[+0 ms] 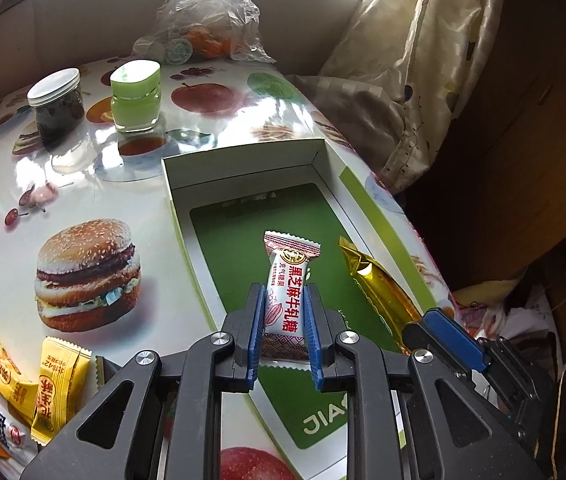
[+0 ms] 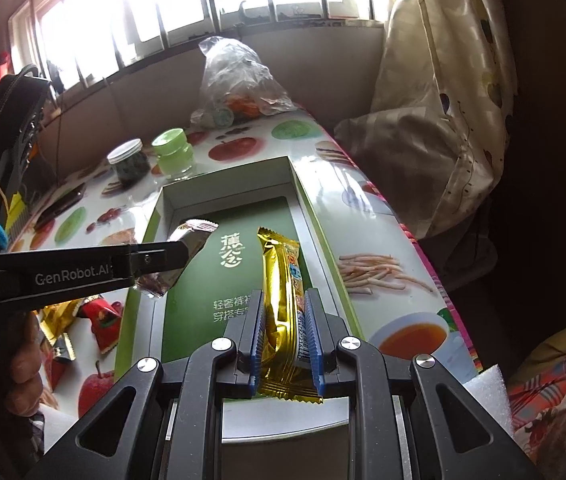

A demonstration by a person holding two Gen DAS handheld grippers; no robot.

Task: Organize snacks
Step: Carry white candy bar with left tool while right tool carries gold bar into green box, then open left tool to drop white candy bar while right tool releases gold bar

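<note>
Over the shallow white cardboard box with green floor [image 1: 243, 168], the left gripper [image 1: 283, 332], nearly closed, pinches a white red-lettered candy packet [image 1: 289, 296], and the right gripper [image 2: 283, 336] likewise clamps a gold foil bar [image 2: 279, 300]; crowded together, the tools could collide, dropping either snack outside the box.

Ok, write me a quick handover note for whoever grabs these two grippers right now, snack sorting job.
Left gripper: shut on a white candy with red lettering, held over the open box.
Right gripper: shut on a gold snack bar, also over the box, along its right side.
Box: green floor, nothing seen lying in it yet; both snacks are in the jaws, not released.
Left to do: set both down in the box, then fetch the loose snacks on the table to the left of the box.
Jars and the plastic bag at the far end look untouched.
</note>
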